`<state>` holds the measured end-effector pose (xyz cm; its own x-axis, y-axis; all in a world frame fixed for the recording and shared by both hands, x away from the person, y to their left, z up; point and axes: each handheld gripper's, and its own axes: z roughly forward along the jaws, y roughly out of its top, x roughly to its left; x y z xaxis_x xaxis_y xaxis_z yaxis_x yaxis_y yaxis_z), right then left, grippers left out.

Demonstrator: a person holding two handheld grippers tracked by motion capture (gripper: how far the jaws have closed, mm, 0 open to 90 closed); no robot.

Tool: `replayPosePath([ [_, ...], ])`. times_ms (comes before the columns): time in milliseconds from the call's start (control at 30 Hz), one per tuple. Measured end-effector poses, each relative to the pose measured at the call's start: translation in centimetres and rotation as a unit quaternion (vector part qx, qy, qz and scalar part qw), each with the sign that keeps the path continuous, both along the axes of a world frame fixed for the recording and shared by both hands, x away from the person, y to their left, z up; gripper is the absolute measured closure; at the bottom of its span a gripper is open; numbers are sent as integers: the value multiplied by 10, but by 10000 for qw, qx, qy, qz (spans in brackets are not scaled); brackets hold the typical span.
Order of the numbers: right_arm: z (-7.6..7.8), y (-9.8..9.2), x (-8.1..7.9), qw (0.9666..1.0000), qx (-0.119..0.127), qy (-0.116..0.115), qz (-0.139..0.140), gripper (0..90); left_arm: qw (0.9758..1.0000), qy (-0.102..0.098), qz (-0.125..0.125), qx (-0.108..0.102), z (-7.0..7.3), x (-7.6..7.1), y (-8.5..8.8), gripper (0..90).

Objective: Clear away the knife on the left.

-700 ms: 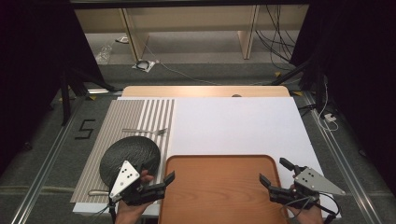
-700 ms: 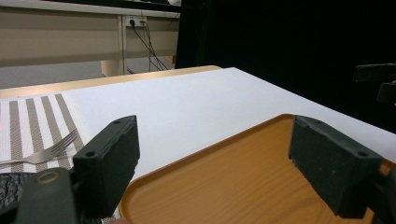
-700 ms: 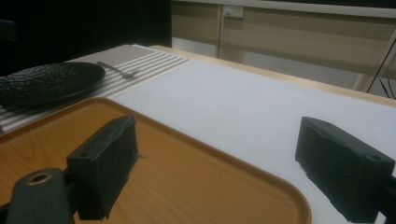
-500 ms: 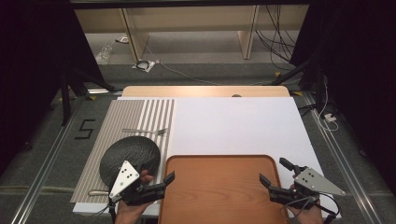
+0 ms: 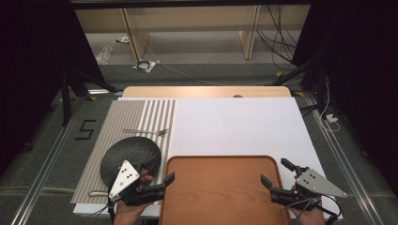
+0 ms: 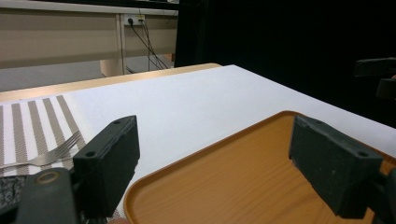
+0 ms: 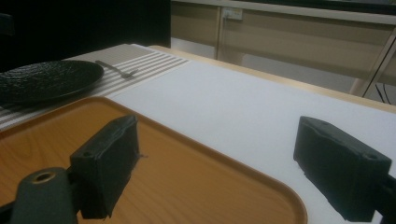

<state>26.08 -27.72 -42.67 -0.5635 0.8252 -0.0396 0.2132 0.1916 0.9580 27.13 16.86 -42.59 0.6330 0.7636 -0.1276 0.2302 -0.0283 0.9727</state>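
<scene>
High view: both grippers poised at the near corners of an empty wooden tray (image 5: 220,187), nothing yet picked up.

From where I stand, the left gripper (image 5: 164,184) and right gripper (image 5: 277,174) hover with jaws spread wide, holding nothing. On the striped placemat (image 5: 126,117) left of the tray, the black plate (image 5: 131,152) and fork (image 5: 145,131) lie untouched, so I'd judge the work barely begun, everything still to do.
</scene>
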Motion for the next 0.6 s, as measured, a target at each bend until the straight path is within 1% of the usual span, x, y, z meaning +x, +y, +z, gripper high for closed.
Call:
replayPosePath([
  [33,0,0,0,10000,18,-6,11,152,10000,55,-6,-47,0,0,2,166],
  [133,0,0,0,10000,27,-4,11,153,10000,59,-3,-31,1,1,3,166],
  [200,0,0,0,10000,30,0,21,153,9999,97,-26,-60,2,1,4,167],
  [267,0,0,0,10000,23,0,27,155,9998,181,-27,-21,3,1,4,169],
  [333,0,0,0,10000,32,-20,32,155,9998,214,-31,-24,4,1,3,173],
  [400,0,0,0,10000,19,-10,47,155,9996,257,-82,25,6,0,2,173],
  [533,1,0,0,10000,50,-43,43,155,9987,436,-204,144,7,1,2,170],
  [600,1,0,0,9999,78,-47,54,155,9984,465,-227,233,8,1,2,170],
])
